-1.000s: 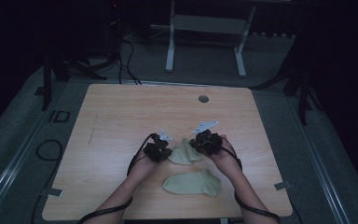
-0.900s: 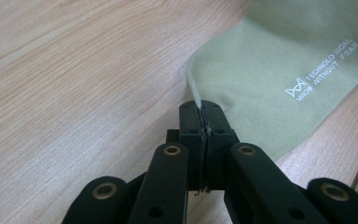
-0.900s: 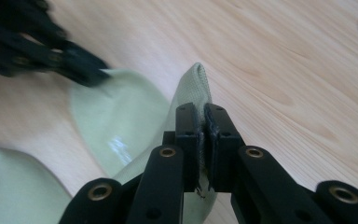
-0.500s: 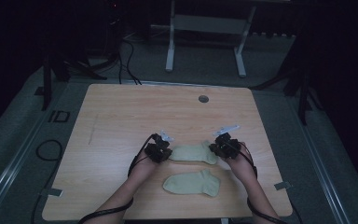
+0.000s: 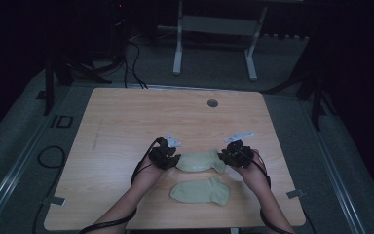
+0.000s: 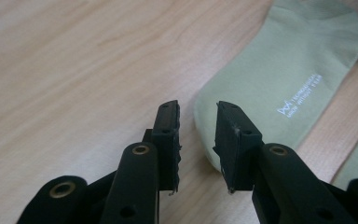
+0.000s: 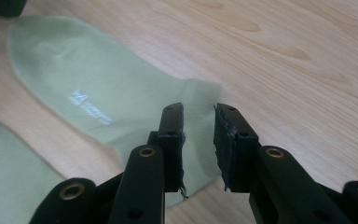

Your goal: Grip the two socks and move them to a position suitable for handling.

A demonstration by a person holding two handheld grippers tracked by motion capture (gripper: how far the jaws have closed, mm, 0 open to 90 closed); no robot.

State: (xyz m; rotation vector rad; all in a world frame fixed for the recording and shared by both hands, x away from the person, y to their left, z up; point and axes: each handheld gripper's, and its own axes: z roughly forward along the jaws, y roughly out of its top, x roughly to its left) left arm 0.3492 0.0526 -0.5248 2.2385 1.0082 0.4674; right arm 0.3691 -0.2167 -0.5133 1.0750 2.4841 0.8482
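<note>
We see two pale green socks lying flat on the wooden surface (image 5: 126,126). The far sock (image 5: 202,161) stretches between the two grippers. The left gripper (image 5: 168,155) sits at its left end, jaws parted with a clear gap just above the toe edge, holding nothing. The right gripper (image 5: 233,155) sits at its right end, jaws likewise parted over the cuff, gripping nothing. The near sock (image 5: 200,191) lies just beside the first, toward the near edge.
</note>
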